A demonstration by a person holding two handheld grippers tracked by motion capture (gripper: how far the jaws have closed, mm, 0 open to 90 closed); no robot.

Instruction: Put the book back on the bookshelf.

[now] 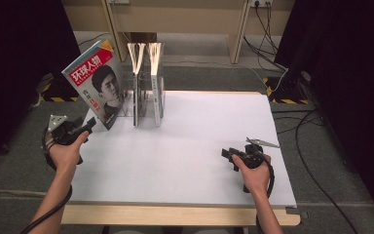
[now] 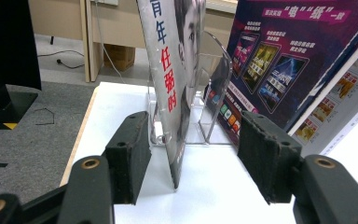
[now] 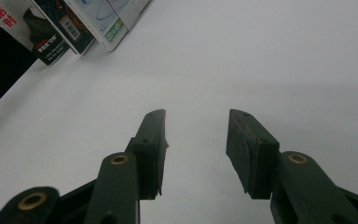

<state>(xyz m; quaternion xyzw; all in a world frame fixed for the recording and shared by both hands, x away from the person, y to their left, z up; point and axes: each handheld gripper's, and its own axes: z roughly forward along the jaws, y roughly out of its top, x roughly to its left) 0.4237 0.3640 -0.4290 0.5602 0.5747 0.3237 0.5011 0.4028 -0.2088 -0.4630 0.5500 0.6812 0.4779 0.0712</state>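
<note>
White bench (image 1: 185, 161) is carrying a clear rack (image 2: 214, 93) holding two magazines. I'm bringing my left hand-held gripper (image 1: 88, 125), jaws wide and gripping nothing, around the leaning magazine (image 1: 95, 83) left of that rack, not yet slotted; my right hand-held gripper (image 1: 228, 154) is waiting open and empty.

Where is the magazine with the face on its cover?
In the high view the magazine leans at the table's far left corner, beside the clear rack of upright magazines. Its lower edge sits between the open pads of the left gripper.

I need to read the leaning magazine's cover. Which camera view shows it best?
The high view: the magazine shows its whole front cover, title and portrait, leaning against the clear rack. The left gripper view sees it nearly edge-on between the open left tongs. The right gripper view catches just a bottom corner.
</note>
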